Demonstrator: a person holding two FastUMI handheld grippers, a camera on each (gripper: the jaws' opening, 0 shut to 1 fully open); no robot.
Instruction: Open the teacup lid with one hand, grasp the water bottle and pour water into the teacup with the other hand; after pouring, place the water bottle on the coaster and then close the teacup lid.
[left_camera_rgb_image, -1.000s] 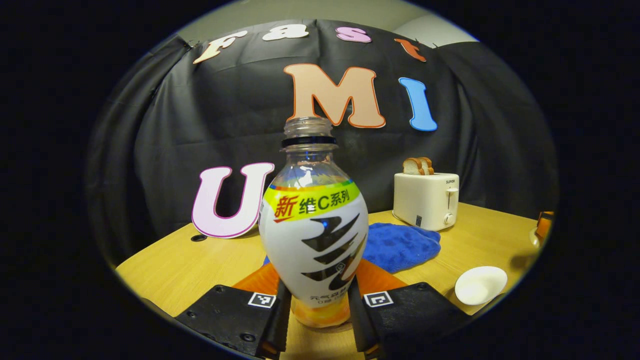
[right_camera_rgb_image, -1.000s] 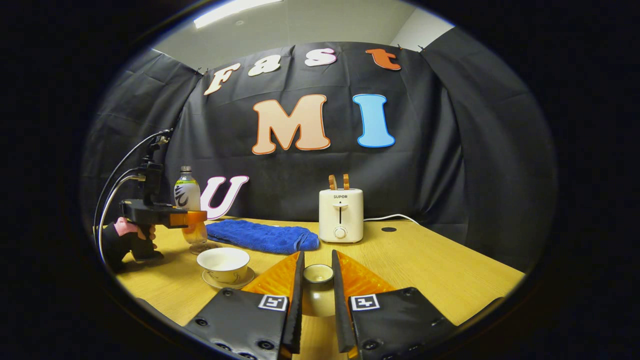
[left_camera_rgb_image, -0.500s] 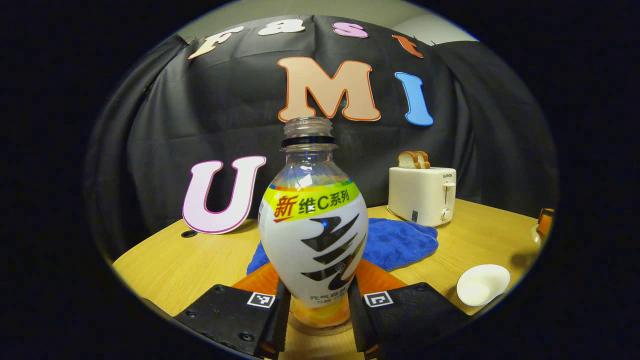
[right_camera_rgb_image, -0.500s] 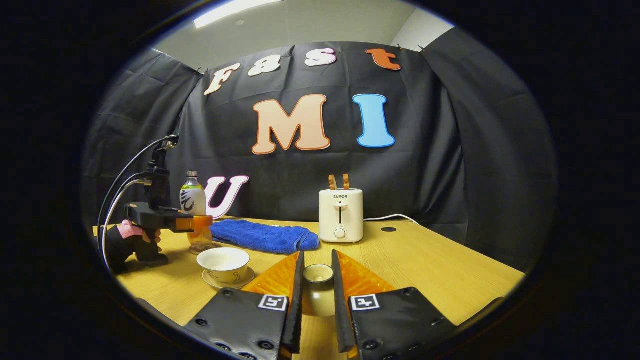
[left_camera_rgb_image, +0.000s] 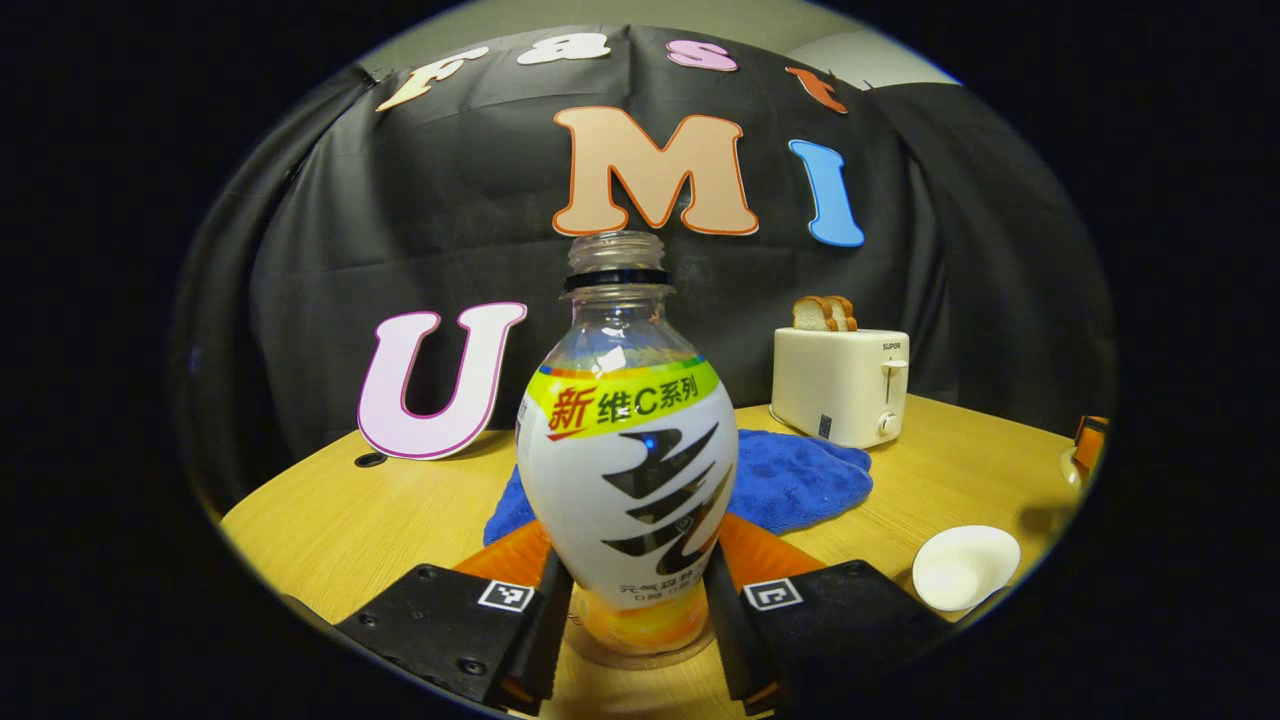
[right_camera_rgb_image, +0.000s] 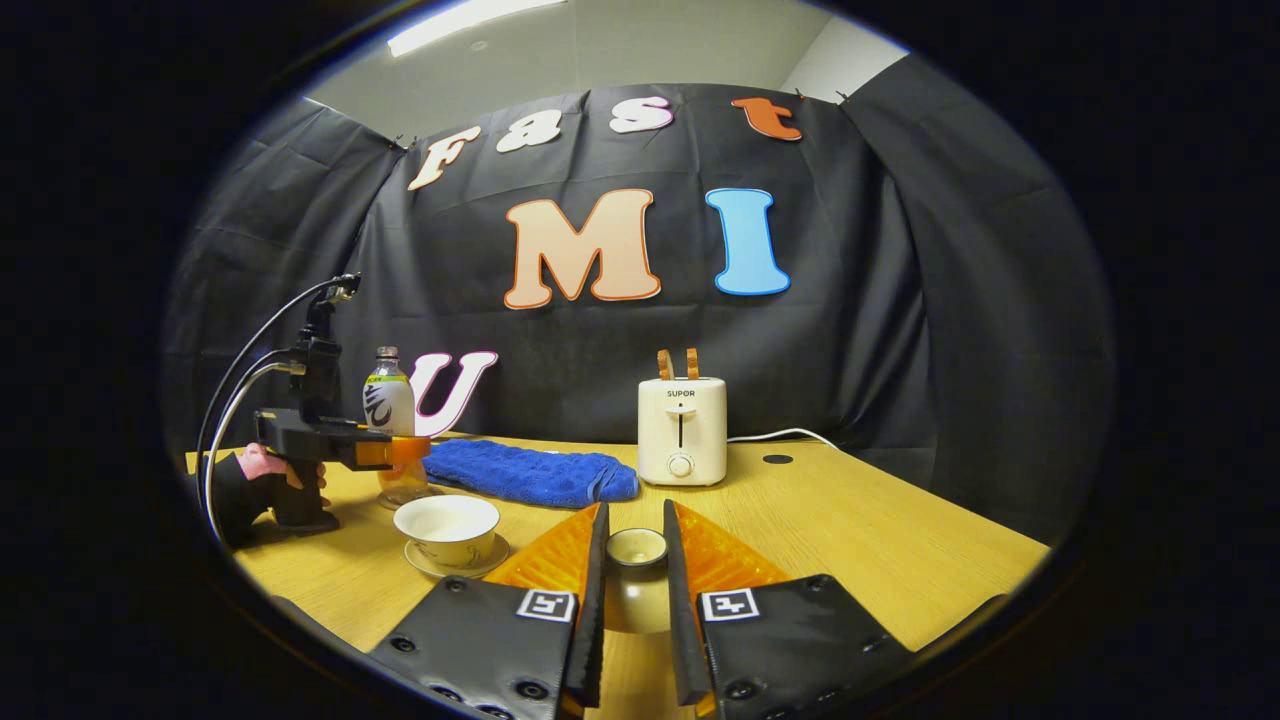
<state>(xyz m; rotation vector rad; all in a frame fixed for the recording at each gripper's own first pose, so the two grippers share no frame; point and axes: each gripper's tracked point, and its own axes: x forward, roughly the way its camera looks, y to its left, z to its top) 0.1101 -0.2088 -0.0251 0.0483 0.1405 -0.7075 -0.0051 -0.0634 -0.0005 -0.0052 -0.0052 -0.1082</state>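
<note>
Water bottle (left_camera_rgb_image: 627, 470), uncapped, upright, white-labelled, pinched by left claw (left_camera_rgb_image: 632, 625); right claw (right_camera_rgb_image: 635, 585) pinches lid (right_camera_rgb_image: 636, 546).

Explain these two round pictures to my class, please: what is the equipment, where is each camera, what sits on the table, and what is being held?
There is no robot here. A person holds a two-fingered tool in each hand, and a wide-angle camera rides on each tool, looking forward along its fingers.

In the left gripper view, the left hand-held gripper has its fingers pressed on both sides of an uncapped water bottle, which stands upright. In the right gripper view, the right hand-held gripper holds the teacup lid between its fingers; farther off it also shows the person's hand with the other tool.

On the wooden table are an open teacup on a saucer, a blue towel and a white toaster with bread in it.
</note>
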